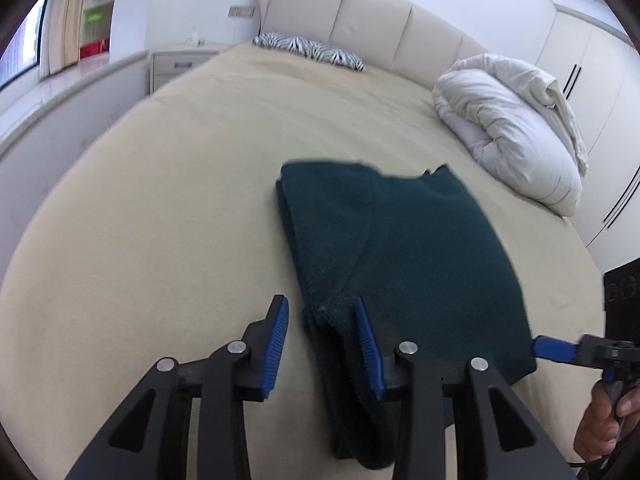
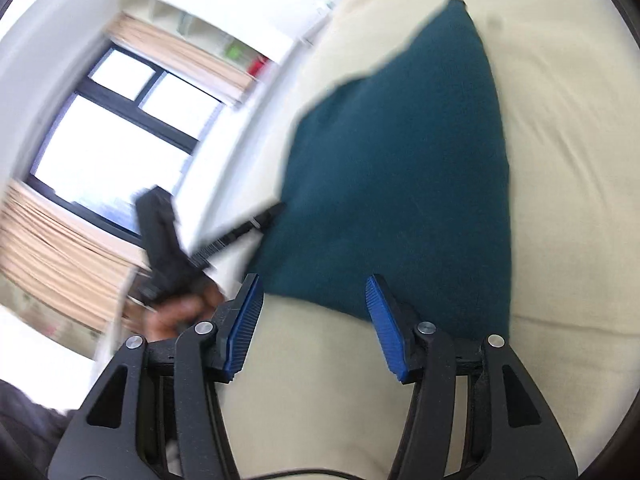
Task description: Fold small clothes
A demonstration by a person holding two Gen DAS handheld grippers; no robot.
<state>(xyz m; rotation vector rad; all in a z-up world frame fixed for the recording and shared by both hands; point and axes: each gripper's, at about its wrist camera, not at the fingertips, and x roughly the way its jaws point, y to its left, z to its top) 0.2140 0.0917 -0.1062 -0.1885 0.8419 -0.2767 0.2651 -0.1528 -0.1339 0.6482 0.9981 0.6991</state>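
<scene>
Folded green garment [image 1: 404, 248] on bed [image 1: 160, 200] – its near edge btwn left gripper [image 1: 322, 344] pads, jaws apart, unclamped; right gripper [image 2: 316, 328] angled down – jaws apart, empty.

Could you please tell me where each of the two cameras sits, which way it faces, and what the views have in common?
Left wrist: sits on the left gripper, looking down the bed toward the headboard; its open fingers straddle the folded edge of the dark green garment; the right gripper and hand show at the right edge.
Right wrist: sits on the right gripper, rolled, facing across the bed toward the window; open fingers, with the left gripper and hand at left.
Shared: garment, bed, each other's gripper.
</scene>
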